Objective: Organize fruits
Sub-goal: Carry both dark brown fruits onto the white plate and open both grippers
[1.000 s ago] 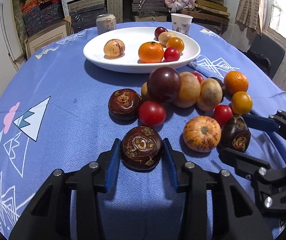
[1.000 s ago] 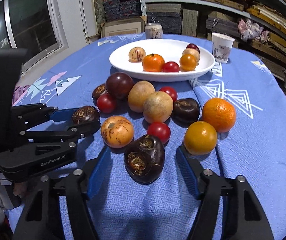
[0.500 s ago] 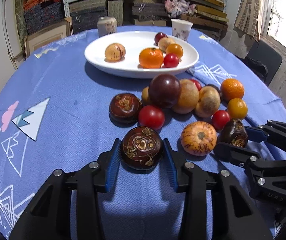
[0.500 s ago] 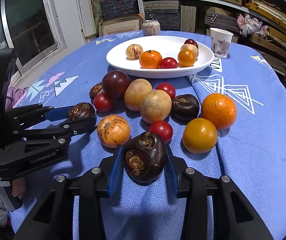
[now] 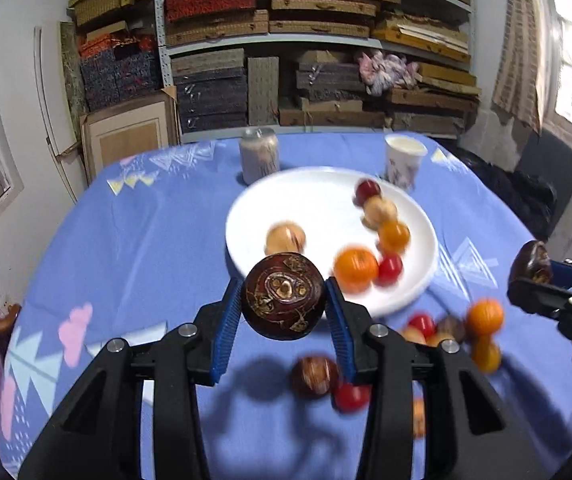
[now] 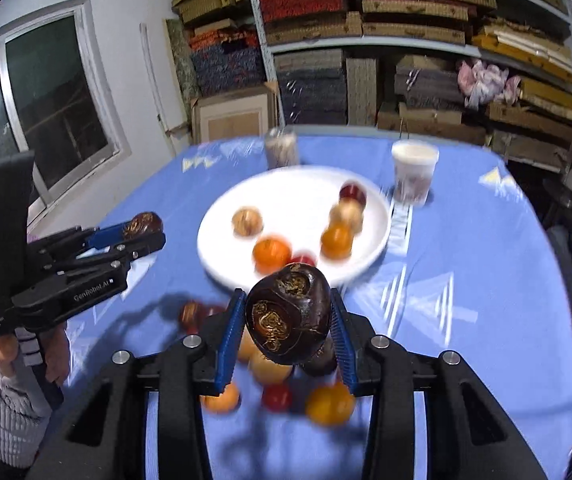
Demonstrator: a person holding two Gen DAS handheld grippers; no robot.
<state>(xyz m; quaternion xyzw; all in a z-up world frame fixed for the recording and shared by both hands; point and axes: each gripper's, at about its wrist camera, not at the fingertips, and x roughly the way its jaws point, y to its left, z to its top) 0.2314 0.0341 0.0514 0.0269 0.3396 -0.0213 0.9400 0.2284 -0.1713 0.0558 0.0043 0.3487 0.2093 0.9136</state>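
Note:
My left gripper is shut on a round dark brown fruit with tan scars, held in the air in front of the white plate. My right gripper is shut on a second dark brown fruit, also lifted off the cloth. Each gripper shows in the other's view, the right gripper at the right edge, the left gripper at the left. The plate holds several small fruits, among them an orange and a red one. Blurred loose fruits lie on the cloth below.
The table has a blue patterned cloth. A can and a paper cup stand behind the plate. Shelves of stacked boxes fill the back wall. A window is at the left. A person's hand grips the left handle.
The right gripper closed on its dark fruit. Both grippers then rose off the cloth with their fruits and moved toward the plate; the view now looks down on the table from higher up.

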